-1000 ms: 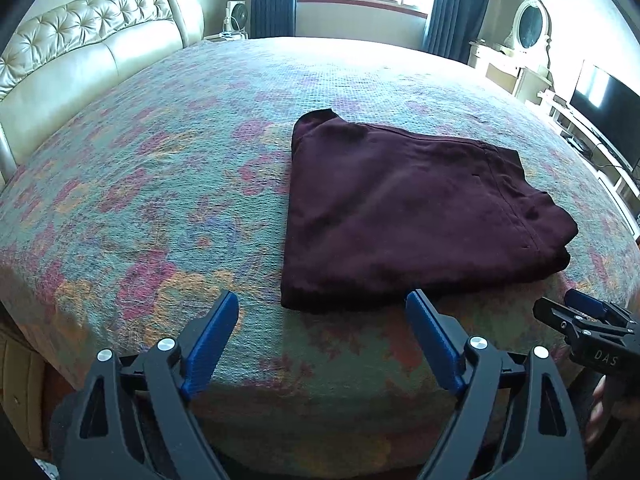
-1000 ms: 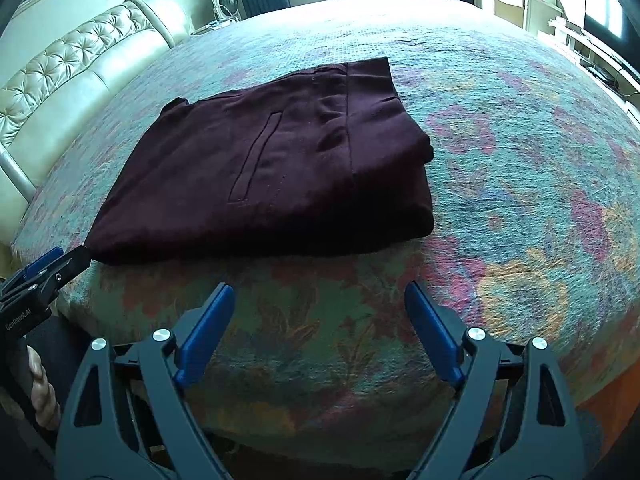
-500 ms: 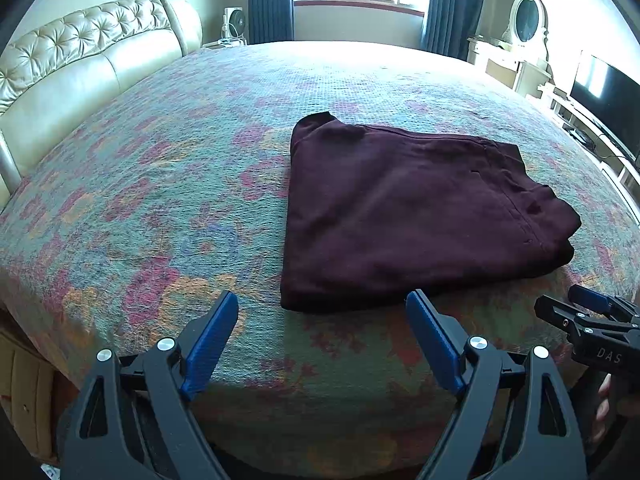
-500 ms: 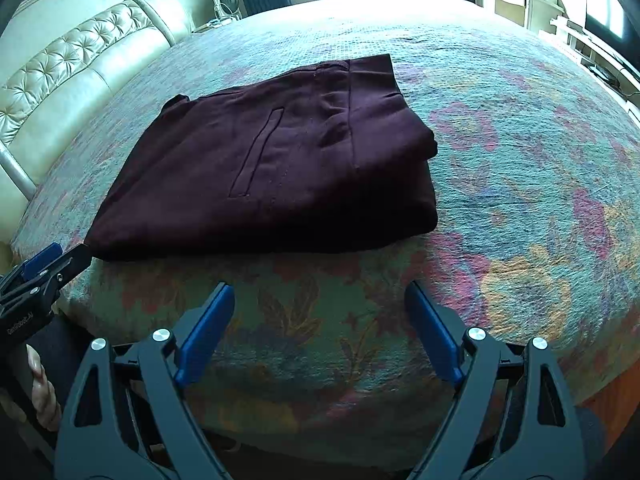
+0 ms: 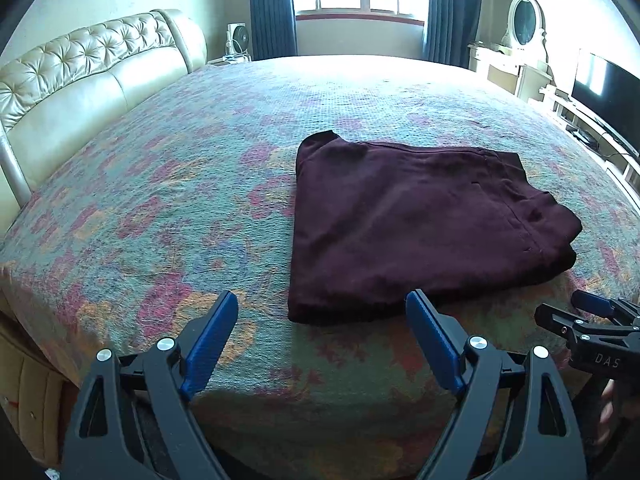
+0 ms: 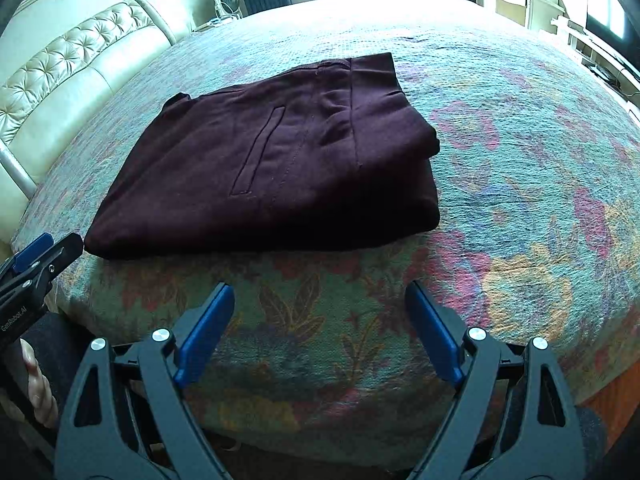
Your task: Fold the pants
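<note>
The maroon pants are lying folded into a compact stack on the bed, close to its near edge and a little toward the right side. A welt pocket is showing on the top layer. The left tongs are hovering over the near edge with both blue pads spread wide, gripping nothing, just short of the stack's near left corner. The right tongs are likewise gaping wide and holding nothing, poised over the near edge in front of the stack. A tufted cream headboard is lining the bed's left side.
</note>
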